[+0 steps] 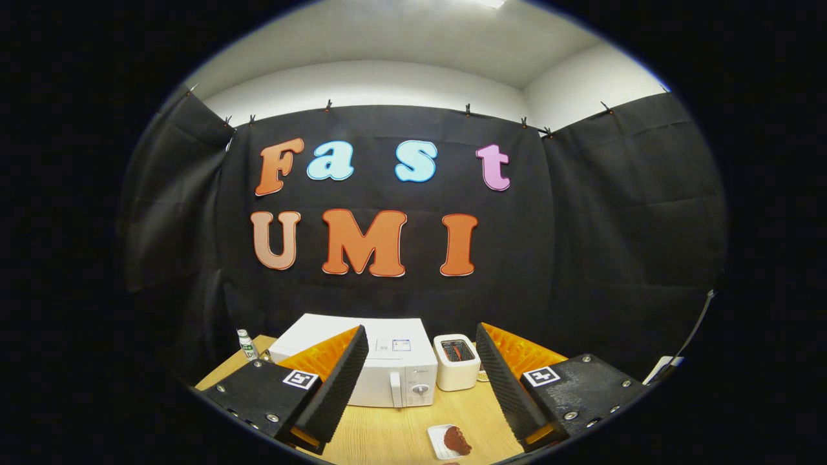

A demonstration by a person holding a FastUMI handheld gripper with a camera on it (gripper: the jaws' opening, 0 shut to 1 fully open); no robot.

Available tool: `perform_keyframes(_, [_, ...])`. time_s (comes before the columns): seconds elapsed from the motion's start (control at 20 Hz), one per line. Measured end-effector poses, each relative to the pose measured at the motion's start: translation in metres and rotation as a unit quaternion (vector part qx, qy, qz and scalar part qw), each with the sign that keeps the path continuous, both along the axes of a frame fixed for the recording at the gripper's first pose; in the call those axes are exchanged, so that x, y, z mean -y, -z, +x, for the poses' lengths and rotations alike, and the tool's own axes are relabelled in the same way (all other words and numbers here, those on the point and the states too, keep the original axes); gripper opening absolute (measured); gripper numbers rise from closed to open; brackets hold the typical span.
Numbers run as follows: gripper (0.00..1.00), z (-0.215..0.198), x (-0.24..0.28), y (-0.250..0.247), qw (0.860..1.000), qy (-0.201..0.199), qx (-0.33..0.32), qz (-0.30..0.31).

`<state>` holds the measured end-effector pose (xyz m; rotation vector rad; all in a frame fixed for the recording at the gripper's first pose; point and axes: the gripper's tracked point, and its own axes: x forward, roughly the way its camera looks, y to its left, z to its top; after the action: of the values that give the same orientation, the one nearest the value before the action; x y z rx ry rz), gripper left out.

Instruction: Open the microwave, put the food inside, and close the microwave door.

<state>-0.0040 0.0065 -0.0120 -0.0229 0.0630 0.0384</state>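
The gripper (423, 387) hangs above the bench (387, 433) with its fingers spread wide and nothing between them but air. Ahead, bare wood runs from the fingers to the microwave (387, 361), whose door is closed. A toaster (456, 361) stands just beside the microwave on its right, leaving no gap to pass there. A small bottle (246, 344) stands near the microwave's left rear corner. A plate (442, 442) with food (457, 440) lies on the bench below the fingers, toward the right one.

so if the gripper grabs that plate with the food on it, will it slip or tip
The small white plate looks shallow and smooth, so it may slip. The brown food sits loose and may slide if tilted. The gripper is open, above the table.
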Motion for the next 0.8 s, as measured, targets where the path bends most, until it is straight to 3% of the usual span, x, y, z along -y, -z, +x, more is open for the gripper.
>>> perform_keyframes(0.35, [0.99, 0.035, -0.024, 0.058, 0.999, -0.018, -0.029, 0.005])
perform_keyframes(0.8, [0.99, 0.096, -0.052, 0.18, 0.994, -0.048, -0.101, 0.018])
